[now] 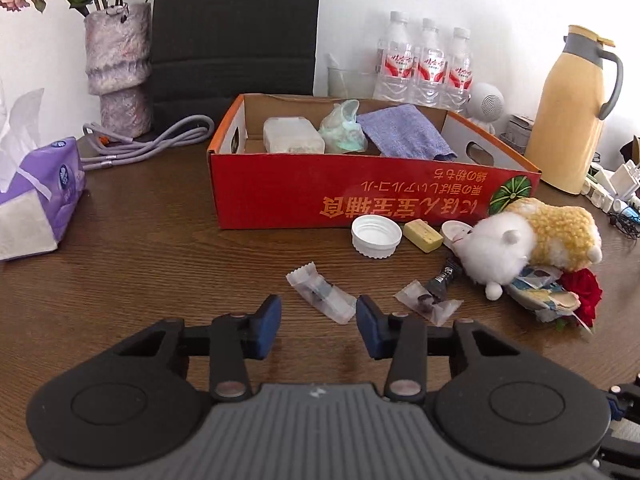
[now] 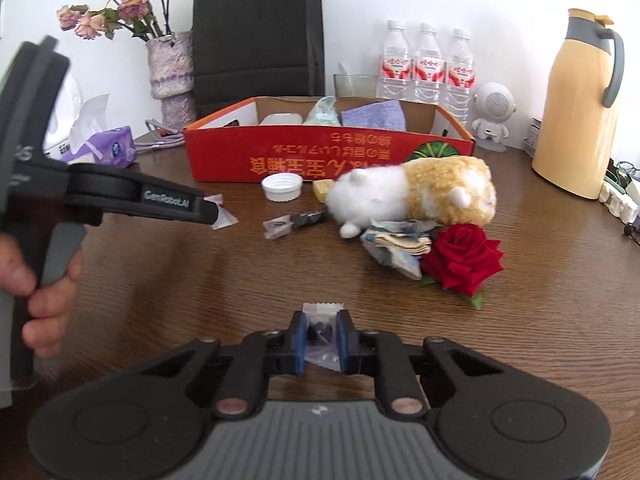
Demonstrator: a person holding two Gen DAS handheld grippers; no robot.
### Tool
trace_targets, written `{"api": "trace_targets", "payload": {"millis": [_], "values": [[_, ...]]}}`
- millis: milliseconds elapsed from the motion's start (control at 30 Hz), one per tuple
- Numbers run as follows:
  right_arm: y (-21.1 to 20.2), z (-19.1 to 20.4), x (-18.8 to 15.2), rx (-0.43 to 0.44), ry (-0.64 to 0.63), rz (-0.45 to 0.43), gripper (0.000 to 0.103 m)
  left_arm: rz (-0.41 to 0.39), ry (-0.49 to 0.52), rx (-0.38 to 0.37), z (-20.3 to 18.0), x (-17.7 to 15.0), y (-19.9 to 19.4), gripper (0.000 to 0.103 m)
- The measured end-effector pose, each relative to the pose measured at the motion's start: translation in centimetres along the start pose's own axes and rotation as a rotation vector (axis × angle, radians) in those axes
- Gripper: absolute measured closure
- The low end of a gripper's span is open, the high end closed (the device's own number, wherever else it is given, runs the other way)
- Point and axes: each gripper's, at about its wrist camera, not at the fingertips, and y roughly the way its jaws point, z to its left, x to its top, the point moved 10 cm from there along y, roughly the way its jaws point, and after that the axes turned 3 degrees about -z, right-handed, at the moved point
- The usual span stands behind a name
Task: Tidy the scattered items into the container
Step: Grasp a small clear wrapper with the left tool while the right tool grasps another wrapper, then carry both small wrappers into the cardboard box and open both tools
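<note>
The red cardboard box (image 1: 360, 196) (image 2: 256, 160) stands at the table's back; it holds a white pack (image 1: 292, 136), a green bag and a blue cloth (image 1: 404, 132). My left gripper (image 1: 318, 320) is open, just before a clear snack packet (image 1: 324, 298) on the table. It shows from the side in the right wrist view (image 2: 208, 210). My right gripper (image 2: 322, 338) is shut on another clear snack packet (image 2: 320, 324). Scattered before the box lie a white cap (image 1: 376, 236), a yellow block (image 1: 423, 235), a second packet (image 1: 430, 304), a plush toy (image 1: 532, 240) (image 2: 416, 196), and a red rose (image 2: 460, 258).
A purple tissue pack (image 1: 44, 188) lies at the left, and a vase (image 1: 120, 68) and grey cable (image 1: 152, 144) behind it. Water bottles (image 1: 428, 64), a white figure speaker (image 2: 494, 114) and a yellow jug (image 1: 572, 112) stand at the back right. A black bag (image 2: 256, 36) stands behind the box.
</note>
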Motion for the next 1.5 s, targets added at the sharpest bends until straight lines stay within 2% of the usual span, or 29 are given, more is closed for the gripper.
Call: {"api": "trace_targets", "payload": {"millis": [167,200,233,467,600,767,900,933,967,1133,1267,1333,1500], "values": [[0.5,-0.8,0.3,0.029,0.03,-0.011,0.088,0.018,-0.004,0.01,-0.5,0.6,2.6,0.059],[0.6,-0.8,0.3,0.035,0.031,-0.014,0.088,0.022,0.003,0.015,-0.7,0.8,3.0,0.067],[0.6,-0.7,0.3,0.035,0.028,-0.017,0.088,0.017,0.01,0.028,-0.7,0.8,3.1,0.08],[0.4,-0.7,0.3,0.052,0.034,-0.028,0.09,-0.014,0.054,0.042,-1.3,0.1,1.5,0.084],[-1.1,-0.5,0.8,0.049,0.027,-0.067,0.091,-0.109,0.05,0.085,-1.4,-0.2,-3.4,0.085],[-3.8,0.5,1.5,0.041,0.021,-0.134,0.091,-0.232,0.061,0.1,-3.3,-2.5,-10.3,0.085],[-6.9,1.0,2.1,0.047,0.03,-0.202,0.091,-0.37,0.044,0.105,-3.9,-3.2,-15.6,0.085],[-7.8,1.1,2.3,0.044,0.03,-0.22,0.091,-0.397,0.059,0.13,-4.0,-3.1,-16.8,0.085],[-8.8,1.2,2.7,0.039,0.026,-0.241,0.091,-0.415,0.062,0.149,-3.9,-3.0,-17.7,0.085],[-14.3,1.5,4.1,0.014,0.038,-0.383,0.091,-0.5,0.032,0.134,-4.5,-2.9,-22.9,0.085],[-18.7,2.2,3.5,0.019,0.032,-0.516,0.091,-0.629,0.055,0.158,-5.6,-4.4,-27.3,0.085],[-20.2,2.5,2.9,0.006,0.03,-0.551,0.091,-0.659,0.06,0.163,-6.2,-5.4,-28.9,0.085],[-21.8,2.5,2.0,-0.003,0.046,-0.585,0.091,-0.656,0.061,0.157,-6.8,-6.7,-29.9,0.085]]}}
